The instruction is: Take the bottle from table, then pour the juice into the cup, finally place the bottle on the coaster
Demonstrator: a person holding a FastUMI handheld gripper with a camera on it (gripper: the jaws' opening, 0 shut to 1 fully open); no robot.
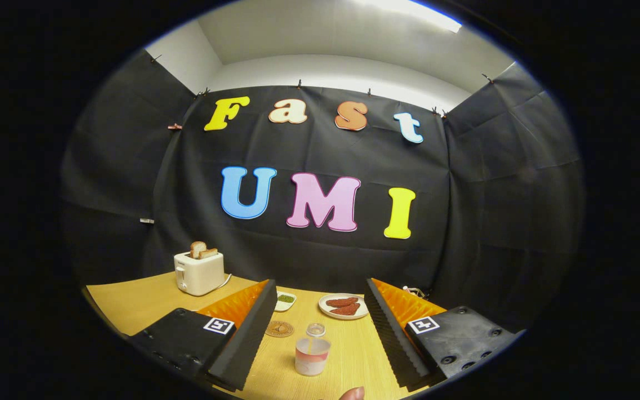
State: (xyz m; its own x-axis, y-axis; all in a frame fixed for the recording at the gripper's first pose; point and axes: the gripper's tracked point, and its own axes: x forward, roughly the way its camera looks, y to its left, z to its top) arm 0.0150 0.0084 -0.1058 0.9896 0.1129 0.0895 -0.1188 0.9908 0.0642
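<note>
The gripper (pixel 317 333) is held above a wooden table (pixel 131 303), fingers spread wide apart and clamping nothing. Between them stands a small clear bottle (pixel 313 351) holding pinkish juice, untouched by either finger. A round brown coaster (pixel 279 329) lies just beside the left finger, slightly beyond the bottle. Farther back sit a small dish with green contents (pixel 285 300) and a plate of reddish food (pixel 344 306). A white toaster (pixel 199 272) holding bread slices stands well to the left. A fingertip (pixel 352 394) shows nearest the camera.

Wooden table (pixel 131 303) bears toaster (pixel 199 272), coaster (pixel 279 329), cup (pixel 312 355), plate (pixel 343 306), small dish (pixel 285 300).
</note>
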